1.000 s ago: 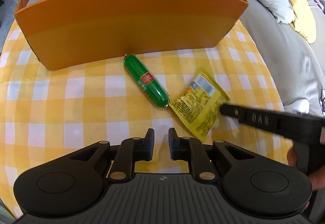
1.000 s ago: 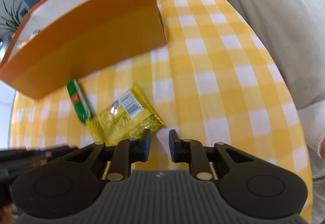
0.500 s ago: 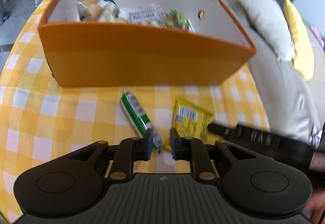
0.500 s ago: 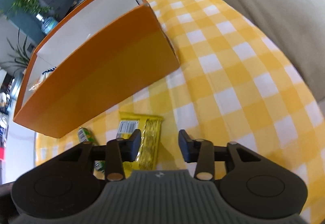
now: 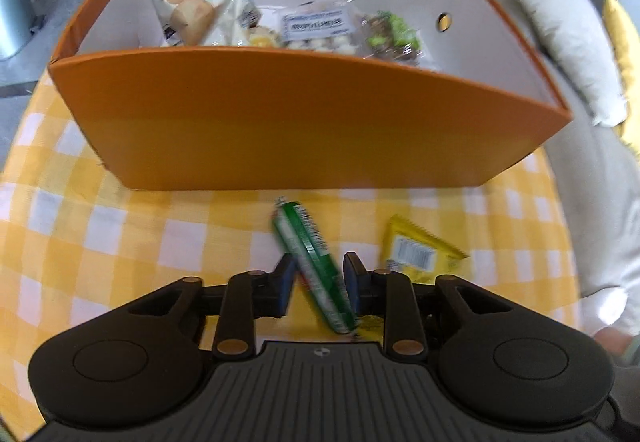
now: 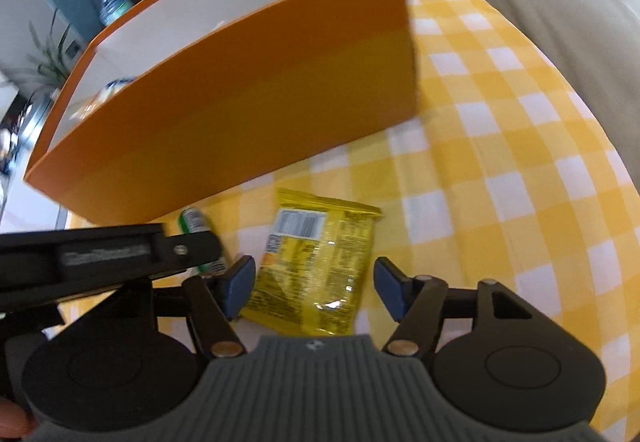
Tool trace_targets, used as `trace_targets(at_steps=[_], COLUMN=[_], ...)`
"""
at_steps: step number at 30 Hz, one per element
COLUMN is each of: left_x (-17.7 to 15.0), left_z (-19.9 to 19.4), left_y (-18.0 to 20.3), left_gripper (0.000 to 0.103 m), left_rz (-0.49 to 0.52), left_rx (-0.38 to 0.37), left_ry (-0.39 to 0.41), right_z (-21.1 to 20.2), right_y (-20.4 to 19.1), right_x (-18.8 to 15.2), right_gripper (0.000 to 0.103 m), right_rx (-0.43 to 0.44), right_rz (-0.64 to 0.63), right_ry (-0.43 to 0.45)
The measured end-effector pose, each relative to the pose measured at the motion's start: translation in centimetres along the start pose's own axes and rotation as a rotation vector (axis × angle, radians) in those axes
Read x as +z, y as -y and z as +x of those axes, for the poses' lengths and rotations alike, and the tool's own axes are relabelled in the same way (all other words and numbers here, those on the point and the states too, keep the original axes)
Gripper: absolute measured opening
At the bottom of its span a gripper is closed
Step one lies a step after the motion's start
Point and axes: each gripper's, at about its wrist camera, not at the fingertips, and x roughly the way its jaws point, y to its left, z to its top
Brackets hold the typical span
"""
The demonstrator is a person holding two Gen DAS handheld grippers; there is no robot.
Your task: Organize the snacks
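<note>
My left tool [image 5: 319, 282] has its fingers set apart on either side of the green sausage stick [image 5: 310, 262], which lies slanted between them on the yellow-checked worktop [image 5: 100, 234]; I cannot tell from the blur whether the pads are touching its wrapper. My right tool [image 6: 315, 286] is spread wide, its blue-tipped fingers standing on both sides of the yellow snack packet [image 6: 316, 262], which lies flat with its barcode end toward the orange box [image 6: 240, 113] and does not reach either pad. The left wrist view looks over the near wall of the orange box [image 5: 312, 121] and shows what the right view cannot: a bread packet [image 5: 204, 17], a clear pack with a white label [image 5: 318, 27] and a green-speckled pack [image 5: 390, 37] lying along the far side of the white interior. In that same view the yellow snack packet [image 5: 420, 252] sits just beside the right finger of my left tool, near the stick. The right wrist view shows only the tip of the green sausage stick [image 6: 194, 219] poking out past the dark body of my left tool [image 6: 112, 254], which crosses the lower left of the picture, and a grey sofa [image 6: 540, 1] beyond the worktop's edge.
</note>
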Motion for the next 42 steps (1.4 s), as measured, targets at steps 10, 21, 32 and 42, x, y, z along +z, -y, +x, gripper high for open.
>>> trace_targets(at_steps=[10,21,32,42], left_x=[-0.1,-1.3,-1.9,-2.9], left_z=[-1.2,-1.9,-1.7,-1.7], left_y=[-1.7,-2.1,-0.3,0.5], left_gripper=[0.026,0.026,0.004,0.001], left_rz=[0.044,0.028,0.060,0.092], left_rx=[0.052,0.055,0.035,0.003], left_ry=[-0.021,0.013,0.063,0.088], right_z=[1.4,1.2,0.4,-0.9], right_y=[-2.5,-3.8,-1.7,0.4], right_x=[-0.3,-1.5,-1.0,-1.2], right_gripper=[0.075,0.057,0.054,0.054], right_rx=[-0.094,-0.180,-0.140,-0.111], right_rz=[-0.114,-0.269,-0.247,-0.180], right_ry=[-0.003,0.014,0.000,-0.024])
